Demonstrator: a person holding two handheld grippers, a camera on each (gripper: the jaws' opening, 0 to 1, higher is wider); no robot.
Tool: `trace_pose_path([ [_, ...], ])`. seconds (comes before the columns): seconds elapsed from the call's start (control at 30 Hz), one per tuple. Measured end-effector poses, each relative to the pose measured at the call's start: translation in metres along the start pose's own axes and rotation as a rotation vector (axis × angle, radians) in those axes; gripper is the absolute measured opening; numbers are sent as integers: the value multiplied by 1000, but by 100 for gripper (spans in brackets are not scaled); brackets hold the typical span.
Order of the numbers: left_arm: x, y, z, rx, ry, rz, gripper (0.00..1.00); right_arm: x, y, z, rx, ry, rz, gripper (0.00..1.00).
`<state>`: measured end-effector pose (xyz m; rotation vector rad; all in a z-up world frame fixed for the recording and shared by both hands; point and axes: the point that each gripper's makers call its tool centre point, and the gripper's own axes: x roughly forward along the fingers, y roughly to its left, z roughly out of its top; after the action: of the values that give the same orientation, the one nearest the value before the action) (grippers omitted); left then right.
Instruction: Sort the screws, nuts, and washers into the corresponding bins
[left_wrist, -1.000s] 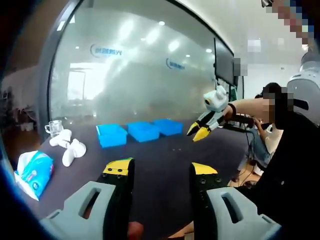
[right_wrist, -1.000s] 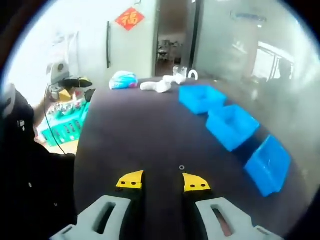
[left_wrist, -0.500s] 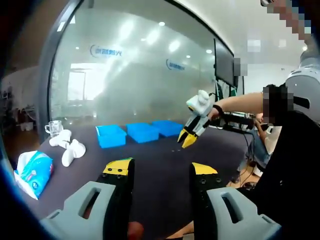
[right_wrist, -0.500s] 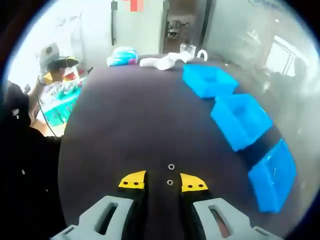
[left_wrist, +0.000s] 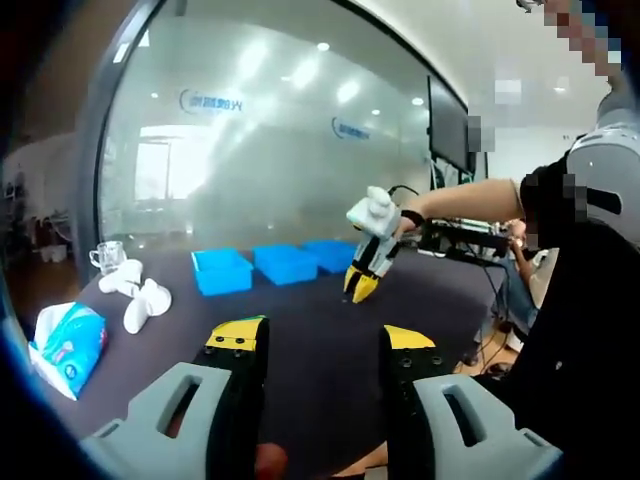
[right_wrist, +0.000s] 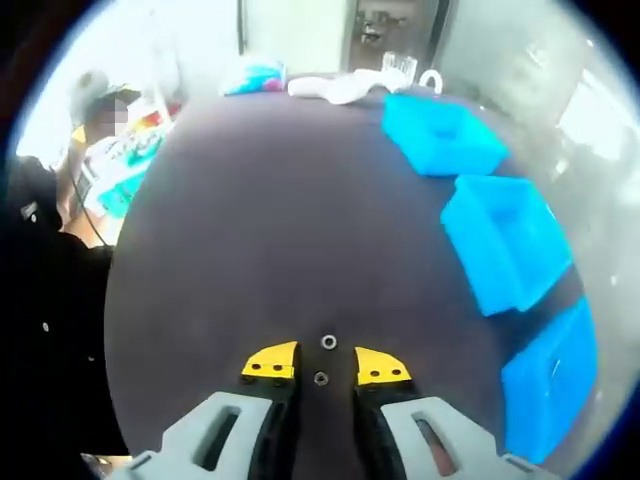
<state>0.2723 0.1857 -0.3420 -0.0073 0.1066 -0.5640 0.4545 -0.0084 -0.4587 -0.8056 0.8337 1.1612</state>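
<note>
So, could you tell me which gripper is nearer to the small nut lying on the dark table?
Right. The right gripper is down over the table with the nut between its open jaws. The left gripper is held back at the table's near side, well away from it.

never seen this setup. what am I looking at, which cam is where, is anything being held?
No robot: a person holds a two-fingered gripper in each hand, with a fisheye camera riding on each.

Left gripper view: the left gripper hangs open and empty above the dark round table; the right gripper points down at it.

Right gripper view: the right gripper brackets a small metal ring, another small ring just ahead. Nothing gripped yet.

Three blue plastic bins line one side.
</note>
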Motion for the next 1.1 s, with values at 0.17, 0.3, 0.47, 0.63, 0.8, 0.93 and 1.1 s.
trace_pose_path([
  [0.17,0,-1,-2,-4,1,-1,43,3,-2,-2,7,17,13,13],
  [0.3,0,-1,-4,-7,3,3,43,5,-2,-3,12,23,21,13],
  [0.47,-1,-1,-4,-10,1,5,43,9,-1,-2,10,25,26,11],
  [0.63,-2,-1,-5,-11,2,7,43,10,0,-2,23,36,41,9],
  [0.8,-2,0,-5,-14,0,9,43,11,4,-2,39,42,60,5],
  [0.93,-3,0,-6,-16,0,10,43,11,8,-1,12,52,54,2],
  [1.1,-4,-1,-6,-17,-3,11,43,10,7,-2,2,50,40,1],
])
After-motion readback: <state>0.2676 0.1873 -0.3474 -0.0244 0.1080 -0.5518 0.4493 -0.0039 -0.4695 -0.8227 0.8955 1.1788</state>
